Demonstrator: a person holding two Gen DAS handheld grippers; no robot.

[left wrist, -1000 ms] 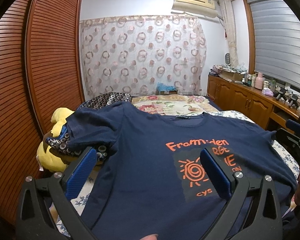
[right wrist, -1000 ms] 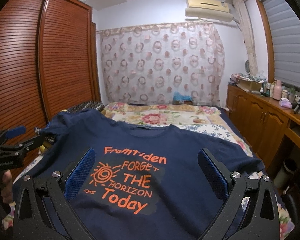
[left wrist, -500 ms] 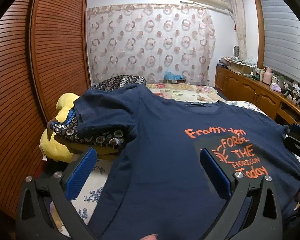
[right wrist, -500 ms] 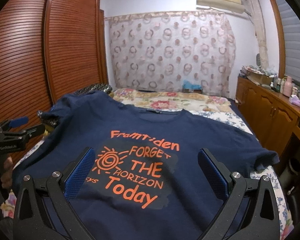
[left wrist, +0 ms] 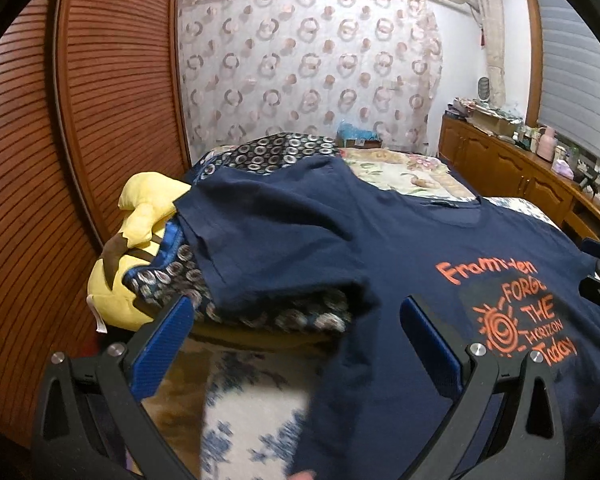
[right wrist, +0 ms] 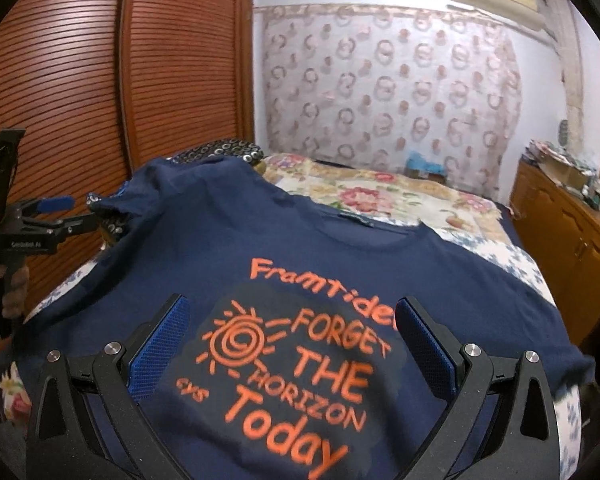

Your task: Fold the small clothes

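While both claws hang spread and empty above it, the navy T-shirt (right wrist: 300,264) lies face up across the bed (right wrist: 380,196), print toward me and collar away. My left claw (left wrist: 296,328) hovers over the shirt's left side, where the sleeve (left wrist: 260,240) is draped up over a patterned cushion (left wrist: 236,316) and a yellow plush toy (left wrist: 140,240) instead of lying flat. My right claw (right wrist: 292,332) sits over the orange print (right wrist: 300,368), touching nothing as far as I can tell.

As I judge it, the step in hand is the first side fold, and it pays to free that left sleeve first. I would pinch the cloth at the sleeve hem, taking one layer only, lift it clear of the cushion and carry it inward across the chest. The right claw should pin or hold the hem edge on the same side so the fold line runs straight from shoulder to hem. Thin jersey slips and bunches, so I would move slowly and low.
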